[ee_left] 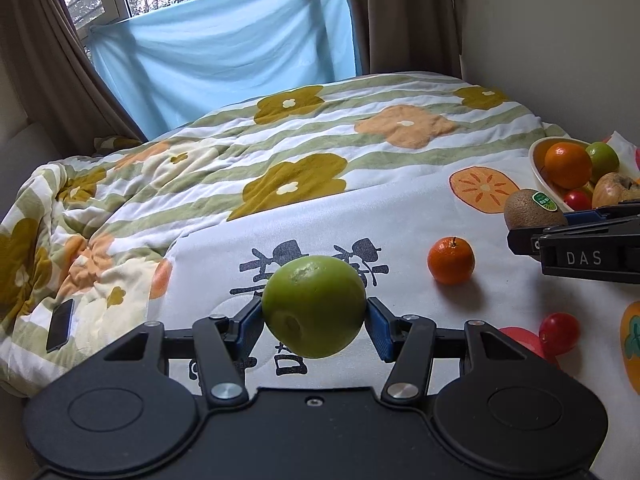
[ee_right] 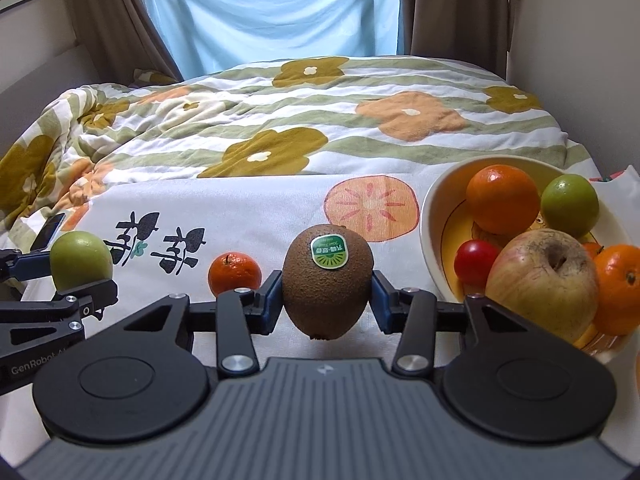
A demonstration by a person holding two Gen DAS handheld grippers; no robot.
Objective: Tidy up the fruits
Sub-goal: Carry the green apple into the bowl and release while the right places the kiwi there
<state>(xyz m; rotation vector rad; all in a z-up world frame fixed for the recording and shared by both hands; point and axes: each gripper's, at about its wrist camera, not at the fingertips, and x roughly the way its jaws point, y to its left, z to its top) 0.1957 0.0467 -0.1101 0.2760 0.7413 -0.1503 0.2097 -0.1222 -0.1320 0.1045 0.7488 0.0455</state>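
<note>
Here the left gripper (ee_left: 315, 314) has its blue-padded jaws clenched on a round green apple (ee_left: 314, 306), lifted above the white printed cloth (ee_left: 360, 216) on the bed. The right gripper (ee_right: 327, 294) grasps a brown fuzzy kiwi with a green sticker (ee_right: 327, 280), just left of the cream ceramic bowl (ee_right: 430, 216) holding mixed fruit. A small orange mandarin (ee_right: 234, 272) lies on the cloth between the two grippers, and a small red tomato (ee_left: 559, 330) sits nearer the left gripper's right side
</note>
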